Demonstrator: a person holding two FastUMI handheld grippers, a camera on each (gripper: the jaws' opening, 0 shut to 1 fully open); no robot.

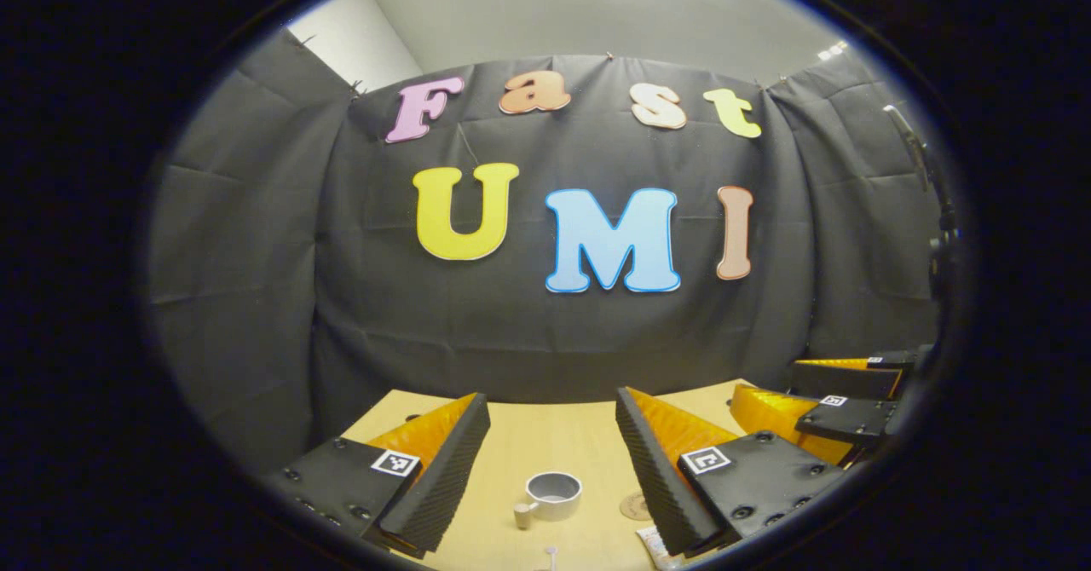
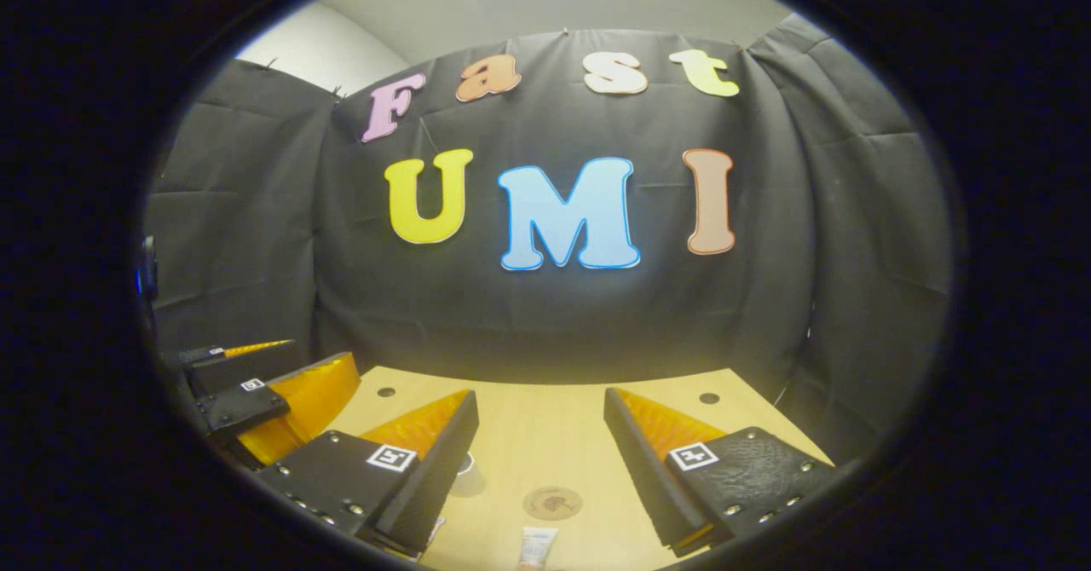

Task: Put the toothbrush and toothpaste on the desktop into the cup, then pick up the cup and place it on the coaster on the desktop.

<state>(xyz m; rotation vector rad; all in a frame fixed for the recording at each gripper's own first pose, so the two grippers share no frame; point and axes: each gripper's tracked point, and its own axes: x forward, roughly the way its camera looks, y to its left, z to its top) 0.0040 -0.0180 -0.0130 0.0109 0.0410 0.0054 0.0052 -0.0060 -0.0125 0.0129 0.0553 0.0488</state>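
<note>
Pale wooden worktop (image 1: pixel 545 435) carries a round grey cup (image 1: pixel 552 495) and a cork coaster (image 2: pixel 552 502); both my grippers (image 1: pixel 552 460) (image 2: pixel 539 452) hang spread, holding nothing.

We note a pale wooden desktop (image 2: pixel 545 435) with two small dark round holes (image 2: pixel 709 398) near its far edge, black creased cloth wall (image 1: pixel 528 324) behind it, we see a grey ceiling (image 1: pixel 545 17) above, white wall patch (image 1: pixel 358 43) upper left
</note>
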